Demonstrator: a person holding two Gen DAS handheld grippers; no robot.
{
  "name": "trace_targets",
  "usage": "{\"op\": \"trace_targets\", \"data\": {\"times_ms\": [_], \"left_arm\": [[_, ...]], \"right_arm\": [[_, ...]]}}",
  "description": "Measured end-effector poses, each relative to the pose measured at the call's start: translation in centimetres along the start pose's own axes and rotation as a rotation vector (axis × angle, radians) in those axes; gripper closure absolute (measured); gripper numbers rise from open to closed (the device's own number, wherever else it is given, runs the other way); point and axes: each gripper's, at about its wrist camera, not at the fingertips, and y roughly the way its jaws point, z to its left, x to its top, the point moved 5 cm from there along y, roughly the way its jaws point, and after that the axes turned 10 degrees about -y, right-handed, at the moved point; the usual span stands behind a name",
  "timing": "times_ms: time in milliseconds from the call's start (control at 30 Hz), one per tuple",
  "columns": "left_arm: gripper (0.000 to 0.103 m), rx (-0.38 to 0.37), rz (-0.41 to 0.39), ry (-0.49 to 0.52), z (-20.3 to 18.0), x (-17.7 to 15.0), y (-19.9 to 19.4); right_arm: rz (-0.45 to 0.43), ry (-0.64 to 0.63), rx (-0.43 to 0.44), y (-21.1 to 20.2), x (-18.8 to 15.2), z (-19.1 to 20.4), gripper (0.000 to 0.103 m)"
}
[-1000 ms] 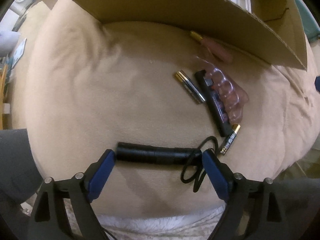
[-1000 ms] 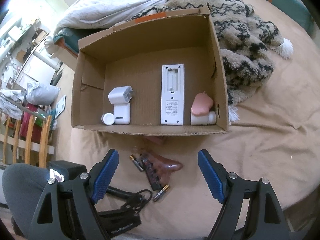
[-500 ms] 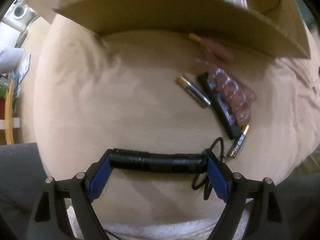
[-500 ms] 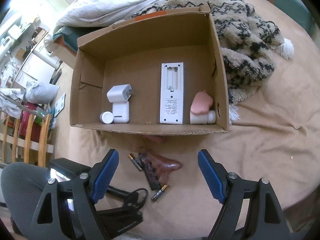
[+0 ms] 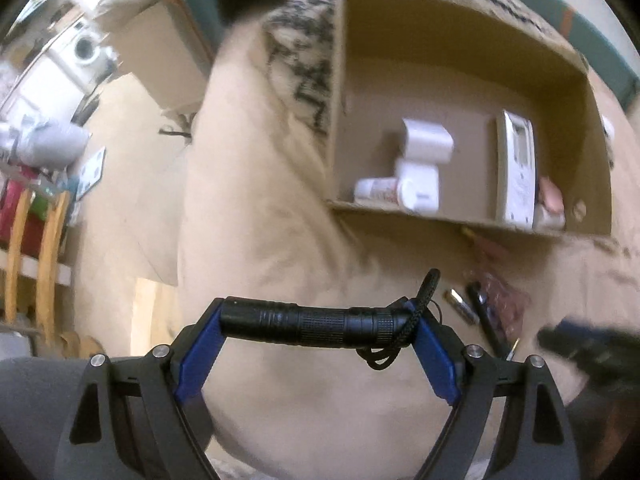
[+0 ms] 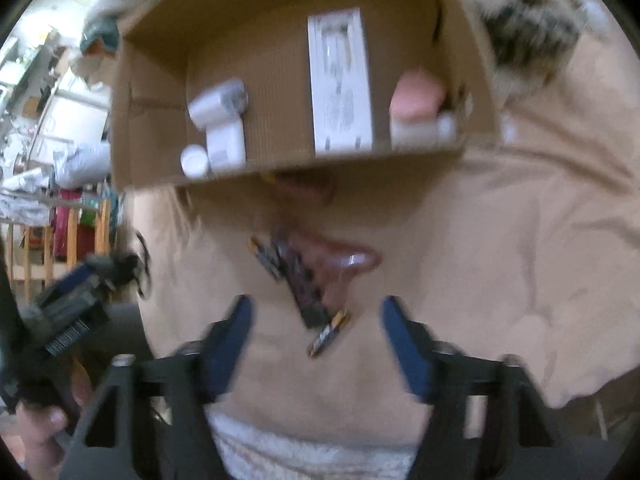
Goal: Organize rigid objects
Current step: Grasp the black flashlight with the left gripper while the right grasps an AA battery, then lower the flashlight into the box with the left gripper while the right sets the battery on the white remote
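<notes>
Left wrist: left gripper [image 5: 316, 326] pinches flashlight [image 5: 308, 323] end to end, now lifted off the bed, cardboard box [image 5: 452, 40] ahead. Right gripper [image 6: 316, 316] jaws just closing, nothing pinched; battery [image 6: 329, 332] lies between them.

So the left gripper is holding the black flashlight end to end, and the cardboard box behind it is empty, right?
Not quite. The left gripper does hold the black flashlight end to end, but the cardboard box is not empty: the left wrist view shows a white charger and a white remote inside, among other items.
</notes>
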Motion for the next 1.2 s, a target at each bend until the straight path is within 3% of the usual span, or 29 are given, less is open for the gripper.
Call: {"op": "trace_targets", "data": {"times_ms": [100,333,467,867,1033,1200], "left_arm": [[0.017,-0.029,0.015,-0.034,1.7,0.7,0.4],[0.017,-0.058,0.027,-0.024,0.2,-0.1,0.2],[0.017,-0.052,0.028,-0.027,0.3,-0.1,0.3],[0.017,-0.061,0.029,-0.045,0.5,0.0,0.1],[0.017,-0.054,0.008,-0.060,1.2,0.1,-0.3],[0.017,-0.103,0.011,-0.066,1.4,0.0,-1.6]], "right_arm": [[0.082,-0.035,-0.018,2.5,-1.1,0.6,0.065],[0.128,-0.122,-0.139,5.6,-1.4,1.8,0.066],[0.120,-0.171,-0.202,5.2,-1.9,1.7,0.092],[0.073,-0.189,-0.238,2.0,-3.0,2.2,0.092],[0.021,-0.189,-0.226,-0.2,-2.7,2.1,0.092],[-0.059,-0.199,-0.179,-3.6,-2.8,2.6,0.092]]}}
